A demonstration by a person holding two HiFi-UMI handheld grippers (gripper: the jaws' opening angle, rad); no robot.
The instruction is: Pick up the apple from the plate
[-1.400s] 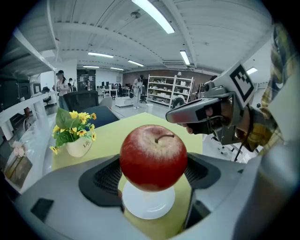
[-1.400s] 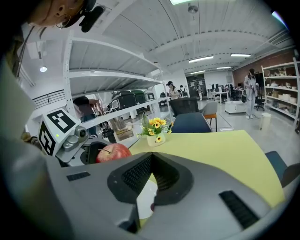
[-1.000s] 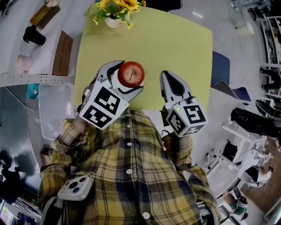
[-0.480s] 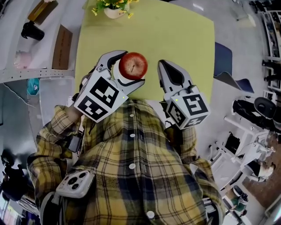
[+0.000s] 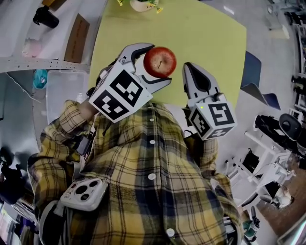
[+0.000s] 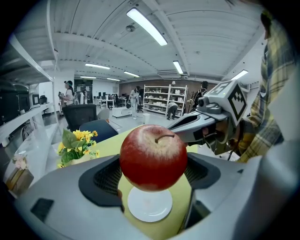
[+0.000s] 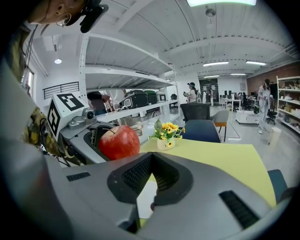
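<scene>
A red apple (image 5: 160, 62) is clamped between the jaws of my left gripper (image 5: 155, 67), held up in the air above the yellow table (image 5: 205, 43). In the left gripper view the apple (image 6: 153, 157) fills the gap between the pads, and the empty white plate (image 6: 149, 206) lies on the table below it. My right gripper (image 5: 193, 72) hovers just right of the apple, shut and empty. In the right gripper view its jaws (image 7: 151, 161) meet at the tip, with the apple (image 7: 119, 143) to the left.
A vase of yellow flowers (image 5: 143, 5) stands at the table's far edge. A clear plastic box (image 5: 62, 91), a brown board (image 5: 79, 33) and a black cup (image 5: 45, 16) sit to the left. A blue chair (image 5: 251, 69) stands to the right.
The left gripper still holds the apple. The right gripper has shifted a little. The head view has slid, so the flowers now sit at the top edge.
</scene>
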